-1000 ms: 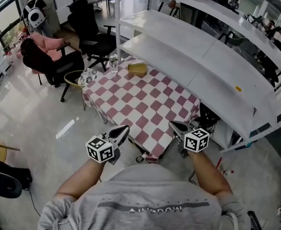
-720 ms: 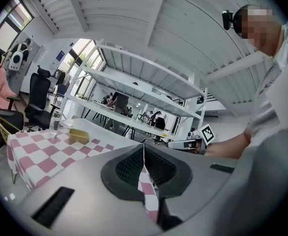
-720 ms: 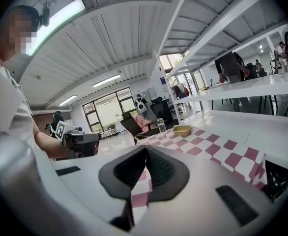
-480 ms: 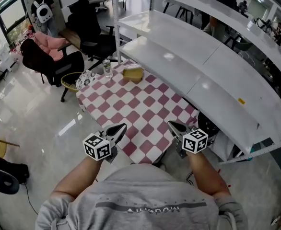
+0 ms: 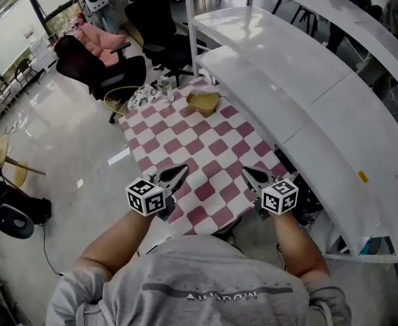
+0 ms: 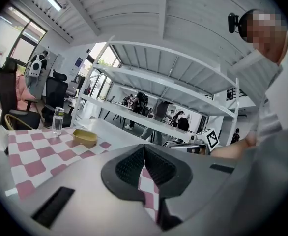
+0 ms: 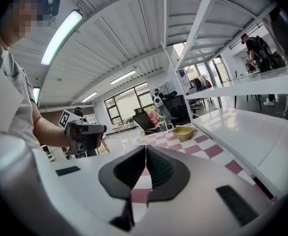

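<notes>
Hovering my left gripper [image 5: 182, 171], right gripper [image 5: 246, 172] level over counter [image 5: 197, 143] near edge; shelf [image 5: 287, 80] close right; both jaws together, empty.

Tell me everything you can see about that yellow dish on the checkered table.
The yellow dish is a shallow, roughly rectangular open tray with rounded corners, looking like plastic; nothing shows inside it. It sits upright on the red-and-white checkered tablecloth at the table's far end, close to the white shelf. A clear bottle stands nearby, apart from it.
</notes>
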Action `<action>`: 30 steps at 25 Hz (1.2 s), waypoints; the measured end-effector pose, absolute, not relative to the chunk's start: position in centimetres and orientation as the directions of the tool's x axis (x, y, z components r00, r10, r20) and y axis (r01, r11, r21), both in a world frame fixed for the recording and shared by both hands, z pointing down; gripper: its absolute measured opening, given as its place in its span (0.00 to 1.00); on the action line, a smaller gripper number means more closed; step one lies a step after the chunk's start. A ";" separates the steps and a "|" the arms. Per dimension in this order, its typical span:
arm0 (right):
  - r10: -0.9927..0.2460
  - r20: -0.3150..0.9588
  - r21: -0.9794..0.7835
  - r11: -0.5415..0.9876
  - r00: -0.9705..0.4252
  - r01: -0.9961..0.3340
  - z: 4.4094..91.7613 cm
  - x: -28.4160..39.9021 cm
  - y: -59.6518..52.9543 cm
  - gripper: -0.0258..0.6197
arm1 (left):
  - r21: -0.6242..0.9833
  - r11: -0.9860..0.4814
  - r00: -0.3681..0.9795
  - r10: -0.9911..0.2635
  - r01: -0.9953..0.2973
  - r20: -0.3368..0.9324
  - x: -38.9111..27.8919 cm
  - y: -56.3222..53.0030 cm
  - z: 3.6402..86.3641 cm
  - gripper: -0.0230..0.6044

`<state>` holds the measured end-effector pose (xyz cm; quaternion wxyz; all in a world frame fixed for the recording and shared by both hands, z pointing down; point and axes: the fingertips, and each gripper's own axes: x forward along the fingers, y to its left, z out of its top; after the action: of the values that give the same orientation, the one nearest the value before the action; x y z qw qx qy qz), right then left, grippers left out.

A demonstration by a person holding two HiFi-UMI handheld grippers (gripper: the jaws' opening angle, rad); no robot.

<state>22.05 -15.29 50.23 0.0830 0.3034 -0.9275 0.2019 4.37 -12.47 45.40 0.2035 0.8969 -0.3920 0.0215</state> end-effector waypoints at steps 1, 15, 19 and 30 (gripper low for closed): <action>-0.527 0.275 -0.325 0.736 -0.804 -0.593 50.4 21.9 -16.1 0.08 | 0.344 -0.610 0.691 -0.695 -0.714 0.200 4.4 -13.2 45.6 0.06; -0.579 0.370 -0.078 0.760 -0.727 -0.645 53.3 12.6 -30.3 0.09 | 0.321 -0.674 0.742 -0.646 -0.666 0.183 -1.2 -25.5 49.4 0.06; -0.585 0.382 -0.046 0.761 -0.715 -0.647 54.8 10.0 -35.0 0.09 | 0.319 -0.673 0.741 -0.646 -0.667 0.186 -2.7 -28.9 51.3 0.06; -0.580 0.435 0.132 0.798 -0.689 -0.588 58.0 4.3 -45.2 0.12 | 0.306 -0.645 0.712 -0.667 -0.700 0.222 -6.1 -36.4 56.1 0.06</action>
<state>4.27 -45.24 57.99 0.2334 0.3176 -0.9190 0.0090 -6.09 -36.39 56.08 0.1876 0.9059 -0.3771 0.0442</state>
